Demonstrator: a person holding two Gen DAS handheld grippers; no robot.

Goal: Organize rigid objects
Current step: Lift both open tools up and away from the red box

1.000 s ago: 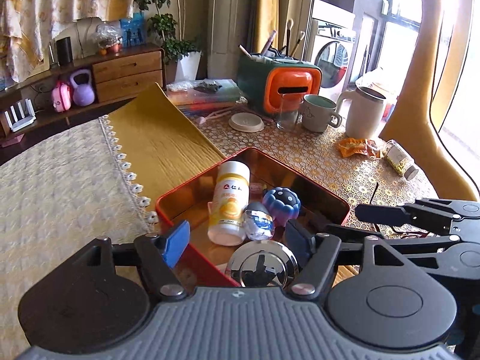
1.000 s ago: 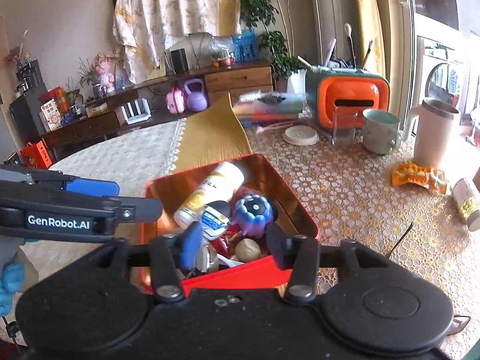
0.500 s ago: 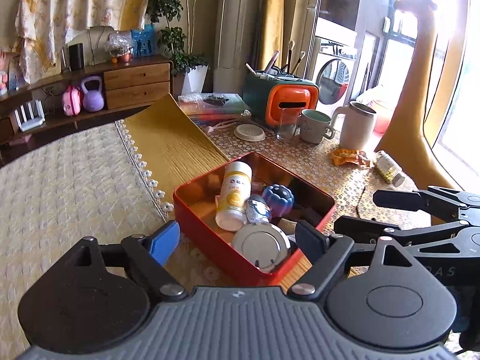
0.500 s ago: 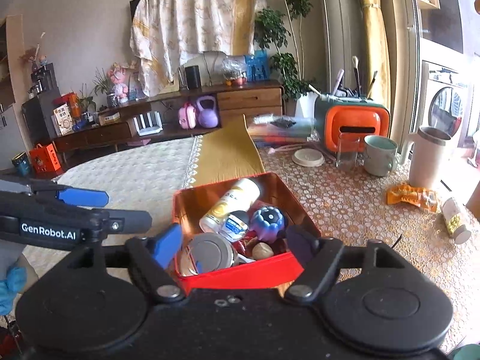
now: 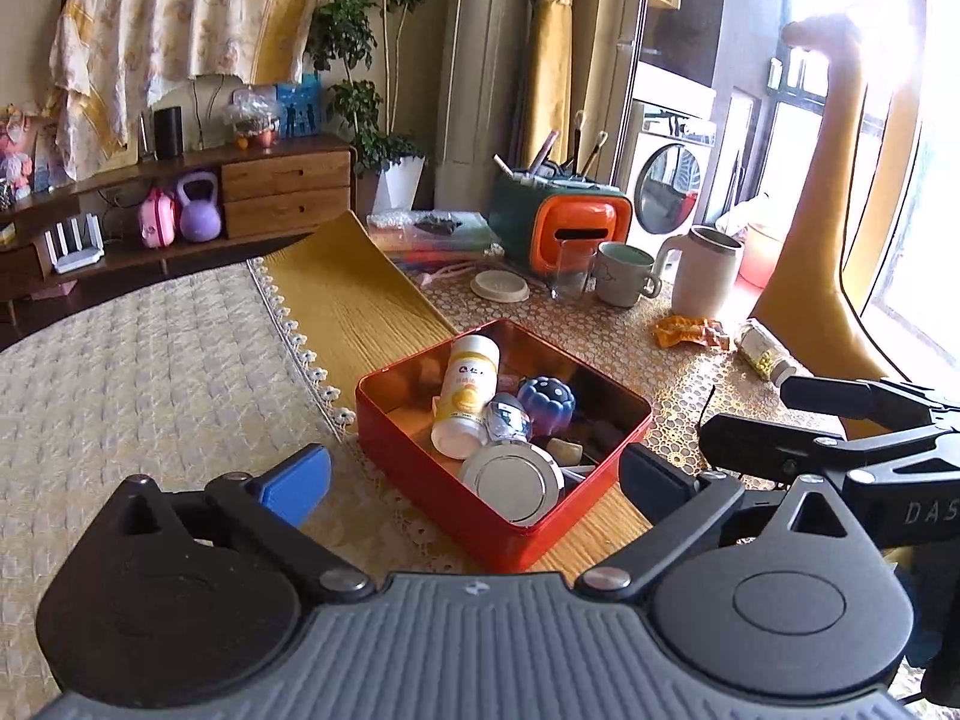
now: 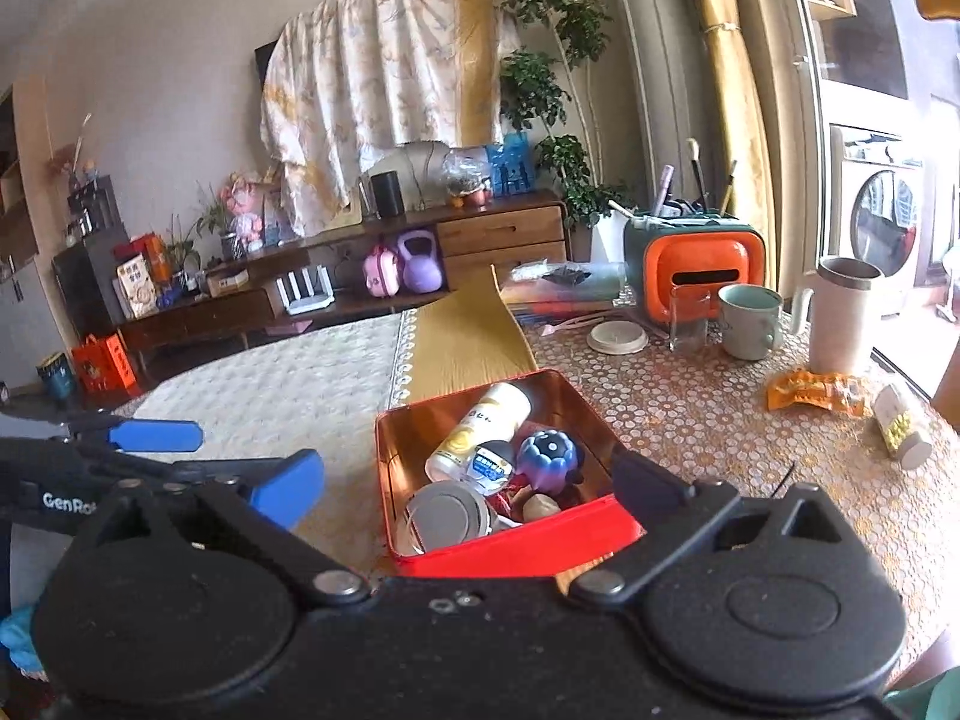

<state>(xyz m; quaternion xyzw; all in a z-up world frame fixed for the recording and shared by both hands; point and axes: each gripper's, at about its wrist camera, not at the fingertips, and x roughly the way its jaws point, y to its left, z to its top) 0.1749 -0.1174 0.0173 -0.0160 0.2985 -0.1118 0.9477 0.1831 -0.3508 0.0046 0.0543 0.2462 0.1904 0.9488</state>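
Observation:
A red tin box sits on the table and holds a white bottle with a yellow label. A blue ridged ball, a small blue-labelled jar and a round silver tin lie in it too. My left gripper hovers short of the box, its jaws opening wide, nothing gripped. Beside it my right gripper is likewise opening and empty. Each shows at the edge of the other's view.
Behind the box stand an orange-and-green holder with brushes, a glass, a mug and a white jug. An orange packet and a tipped jar lie right. A yellow mat and cream cloth lie left.
Both grippers have pulled back and up from the box, and their jaws have spread much wider. The silver tin stays in the box's near corner.

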